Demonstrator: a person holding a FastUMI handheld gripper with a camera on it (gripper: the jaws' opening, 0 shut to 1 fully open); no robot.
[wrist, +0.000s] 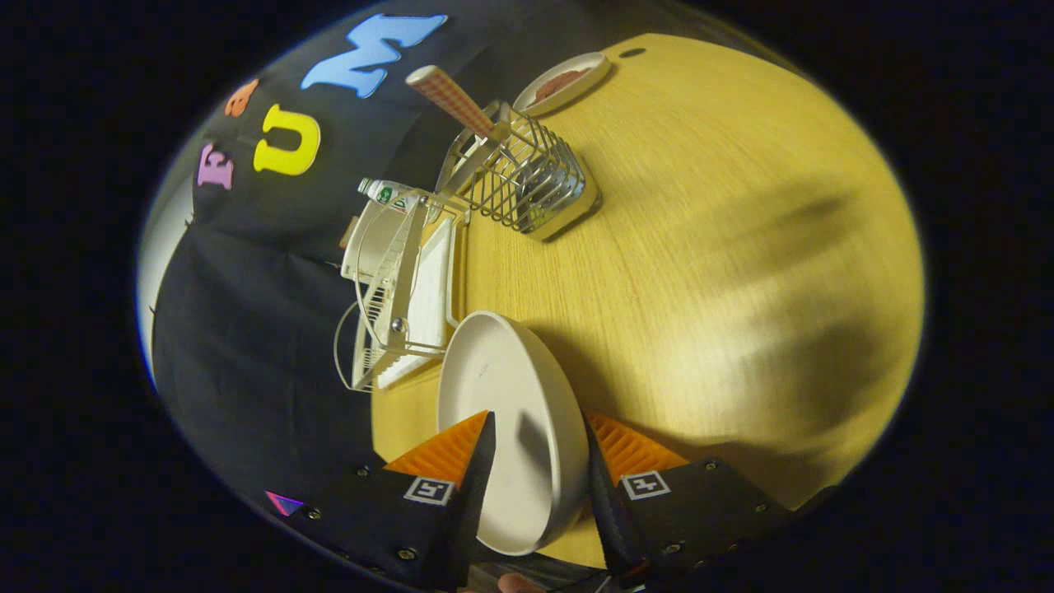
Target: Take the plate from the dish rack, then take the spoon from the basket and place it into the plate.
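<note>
A cream plate [510, 412] is held on edge between my two fingers, clear of the rack and over the wooden table [700, 288]. My gripper [537, 424] is shut on the plate, one finger on its face and the other on its back. Beyond the plate stands the white wire dish rack [403, 288]. Past the rack is a wire basket [527, 181] with a spoon whose checked handle [451, 99] sticks up out of it.
A small dish [564, 82] with something reddish in it sits at the far end of the table. A small bottle [387, 195] lies behind the rack. The black booth cloth hangs behind the rack and basket.
</note>
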